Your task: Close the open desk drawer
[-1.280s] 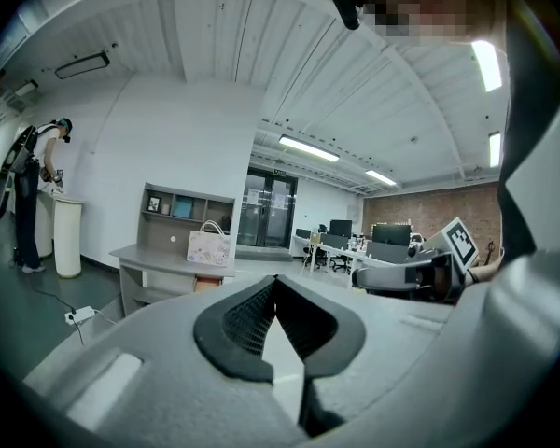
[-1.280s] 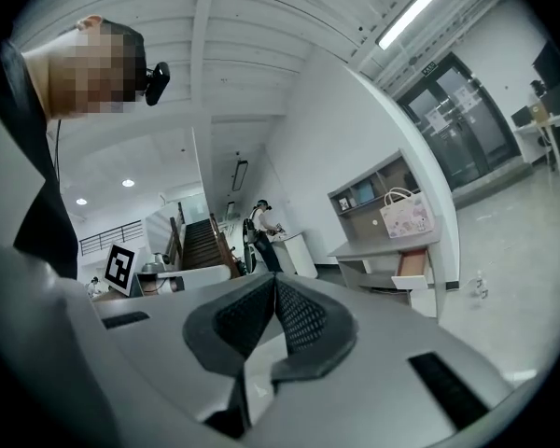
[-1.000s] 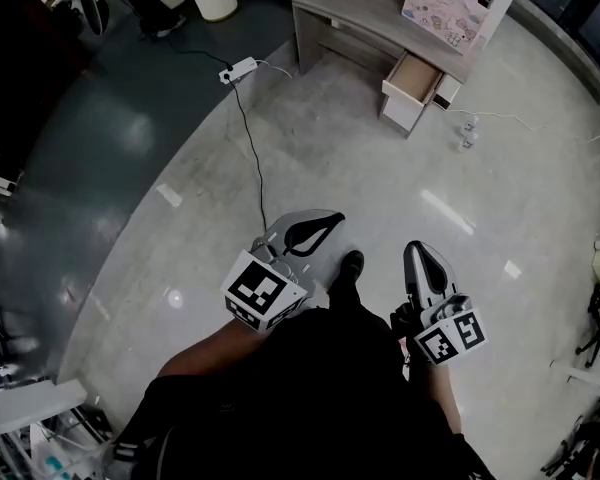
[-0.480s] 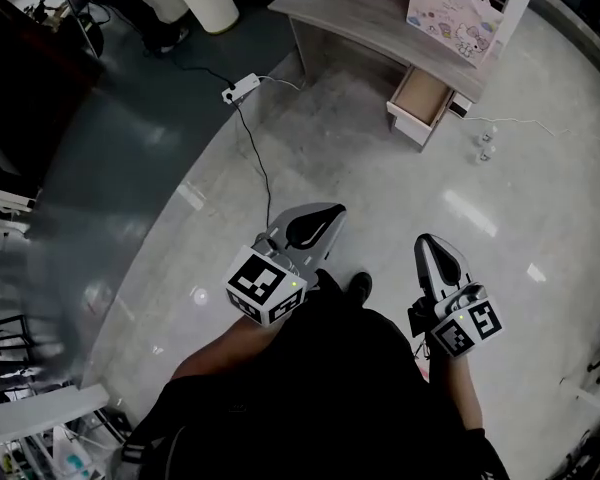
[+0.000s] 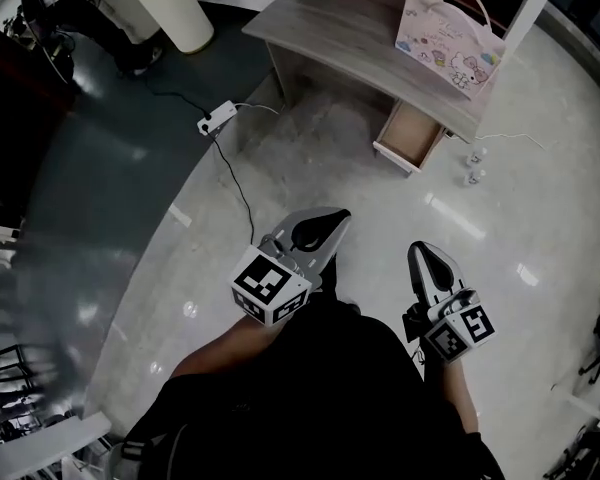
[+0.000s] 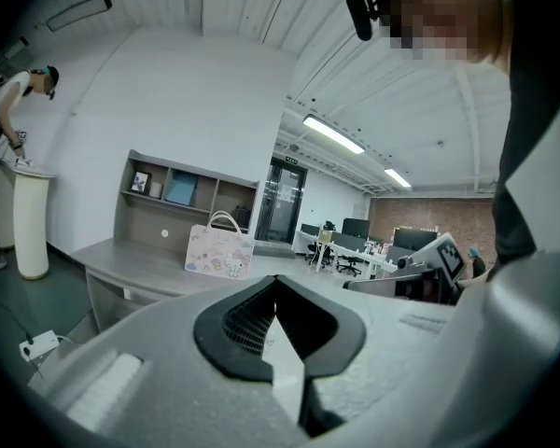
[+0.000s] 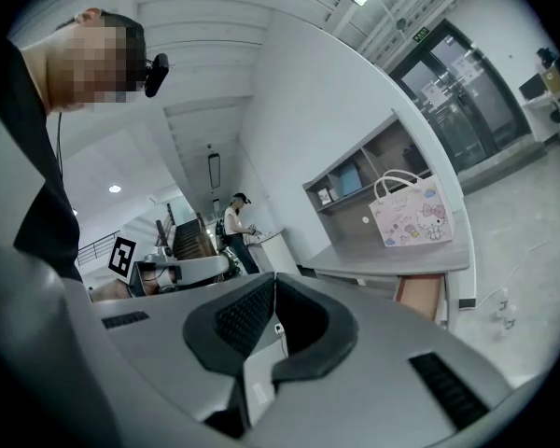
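Observation:
The grey wooden desk (image 5: 330, 28) stands at the top of the head view, and its drawer (image 5: 410, 133) hangs pulled out under the right end, wood-lined with a white front. The right gripper view shows that open drawer (image 7: 420, 297) ahead on the right. My left gripper (image 5: 337, 216) and right gripper (image 5: 418, 250) are held low in front of the person's dark clothing, both shut and empty, well short of the desk. Each pair of jaws meets at the tips in its own view: left gripper (image 6: 276, 284), right gripper (image 7: 273, 284). The left gripper view does not show the drawer.
A pink cartoon gift bag (image 5: 448, 30) stands on the desk above the drawer. A white power strip (image 5: 216, 118) and its black cable (image 5: 242, 203) lie on the floor to the left. Two small bottles (image 5: 470, 165) sit right of the drawer. A white bin (image 5: 170, 8) and another person (image 7: 235, 227) are at the far left.
The person has walked toward the desk, so desk, bag and drawer look larger and nearer. Both grippers moved forward with the body and stayed shut.

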Available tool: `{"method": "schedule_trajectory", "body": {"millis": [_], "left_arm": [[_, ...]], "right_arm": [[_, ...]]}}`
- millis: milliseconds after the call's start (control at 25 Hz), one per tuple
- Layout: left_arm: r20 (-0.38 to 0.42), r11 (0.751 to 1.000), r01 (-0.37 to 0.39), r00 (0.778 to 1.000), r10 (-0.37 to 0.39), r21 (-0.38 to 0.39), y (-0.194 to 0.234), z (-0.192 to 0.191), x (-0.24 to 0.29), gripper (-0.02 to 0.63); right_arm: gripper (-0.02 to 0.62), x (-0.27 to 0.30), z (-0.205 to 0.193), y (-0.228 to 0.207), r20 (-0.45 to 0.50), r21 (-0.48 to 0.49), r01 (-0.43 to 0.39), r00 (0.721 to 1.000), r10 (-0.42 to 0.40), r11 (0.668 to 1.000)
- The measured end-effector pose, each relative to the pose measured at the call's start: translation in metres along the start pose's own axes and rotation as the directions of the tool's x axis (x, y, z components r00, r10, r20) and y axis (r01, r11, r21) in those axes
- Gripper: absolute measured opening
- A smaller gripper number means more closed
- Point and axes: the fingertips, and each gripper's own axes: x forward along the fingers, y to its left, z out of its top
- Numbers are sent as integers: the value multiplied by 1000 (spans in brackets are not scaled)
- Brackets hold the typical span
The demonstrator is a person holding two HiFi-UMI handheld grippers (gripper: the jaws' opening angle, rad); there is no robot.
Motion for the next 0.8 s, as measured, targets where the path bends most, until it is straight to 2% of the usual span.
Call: {"method": "schedule_trajectory", "body": {"millis": [200,400,560,680,800], "left_arm": [[-22,998,67,998,-67,16,82,29,65,8],[-73,988,152,986,-149,39,141,37,119,8],[-78,983,180,981,-177,31,163,38,159,8],[-106,982,189,977,-187,10,173,20,184,8],[-113,984,180,977,-180,-8,183,0,216,8]], "right_arm": [[15,81,41,-52,25,-3,90,996,-90,996],[15,146,62,-89,54,13,156,986,-157,988],[15,175,53,-121,-4,18,165,986,-165,986],[17,188,38,-144,-48,23,162,986,-161,987],[15,195,16,-187,-85,36,183,980,-179,982]]}}
